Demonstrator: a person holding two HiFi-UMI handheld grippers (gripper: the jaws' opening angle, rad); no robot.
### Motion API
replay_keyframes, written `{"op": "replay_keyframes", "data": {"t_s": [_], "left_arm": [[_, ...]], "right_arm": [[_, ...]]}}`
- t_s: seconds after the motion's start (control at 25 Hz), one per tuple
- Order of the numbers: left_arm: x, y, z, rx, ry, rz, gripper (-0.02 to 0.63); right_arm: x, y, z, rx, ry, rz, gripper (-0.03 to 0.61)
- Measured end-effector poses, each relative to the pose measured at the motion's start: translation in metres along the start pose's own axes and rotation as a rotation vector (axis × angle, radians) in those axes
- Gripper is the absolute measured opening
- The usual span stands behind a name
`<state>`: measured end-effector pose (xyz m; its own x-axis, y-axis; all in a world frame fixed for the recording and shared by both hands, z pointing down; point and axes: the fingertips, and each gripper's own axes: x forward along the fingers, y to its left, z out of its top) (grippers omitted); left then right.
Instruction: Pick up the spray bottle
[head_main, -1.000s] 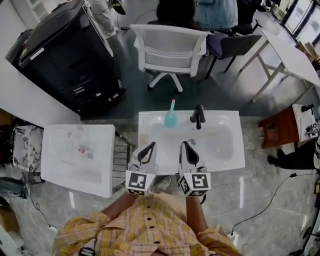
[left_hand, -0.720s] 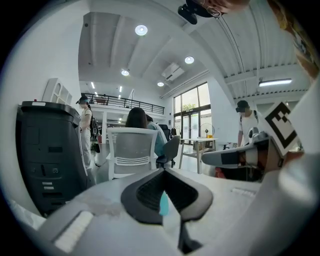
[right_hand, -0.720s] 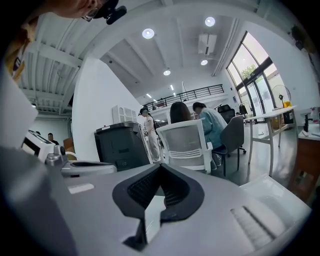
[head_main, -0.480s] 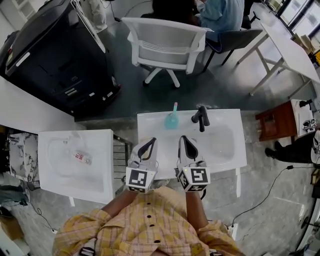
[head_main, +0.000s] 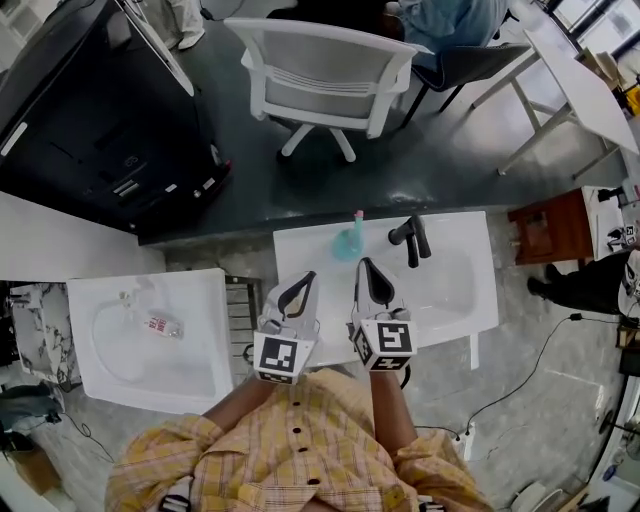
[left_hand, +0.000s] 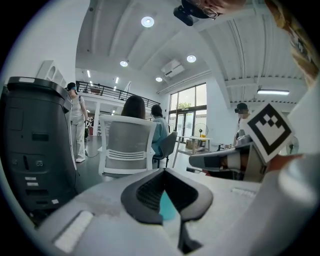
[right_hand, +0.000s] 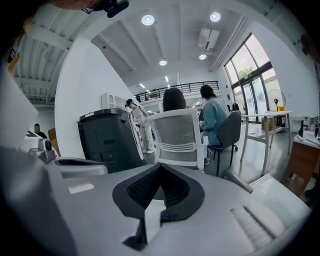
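Note:
A teal spray bottle (head_main: 349, 243) with a pink top stands upright at the back rim of a white sink (head_main: 462, 292), just left of the black faucet (head_main: 412, 239). My left gripper (head_main: 308, 277) is over the sink's near left part, shut and empty. My right gripper (head_main: 362, 264) is shut too, with its tip a short way in front of the bottle and apart from it. In the left gripper view the left gripper (left_hand: 163, 171) has its tips together, and a bit of the teal bottle (left_hand: 167, 209) shows through the gap behind them. The right gripper (right_hand: 160, 166) holds nothing.
A second white sink (head_main: 195, 360) at the left holds a small clear bottle (head_main: 163, 325). Beyond the sinks stand a white office chair (head_main: 320, 75) and a large black machine (head_main: 90, 130). A red-brown stool (head_main: 550, 235) is at the right. People sit behind the chair.
Both grippers have moved forward over the sink toward the spray bottle, staying side by side and shut. The head view has shifted forward with them.

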<state>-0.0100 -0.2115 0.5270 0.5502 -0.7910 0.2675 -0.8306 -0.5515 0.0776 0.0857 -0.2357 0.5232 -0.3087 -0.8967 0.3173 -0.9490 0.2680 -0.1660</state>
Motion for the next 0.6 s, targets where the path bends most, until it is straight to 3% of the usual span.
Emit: {"op": "replay_keyframes", "data": {"t_s": [0.24,0.6], "left_arm": [[0.010,0.012,-0.009,-0.046,0.024,-0.017,-0.002],[0.022,0.026,-0.020,-0.044,0.042,-0.043,-0.002]], "right_arm": [[0.023,-0.005,-0.011,0.005,0.039,-0.036,0.010],[0.055,-0.014,-0.025,0.030,0.081,-0.083,0.078]]}}
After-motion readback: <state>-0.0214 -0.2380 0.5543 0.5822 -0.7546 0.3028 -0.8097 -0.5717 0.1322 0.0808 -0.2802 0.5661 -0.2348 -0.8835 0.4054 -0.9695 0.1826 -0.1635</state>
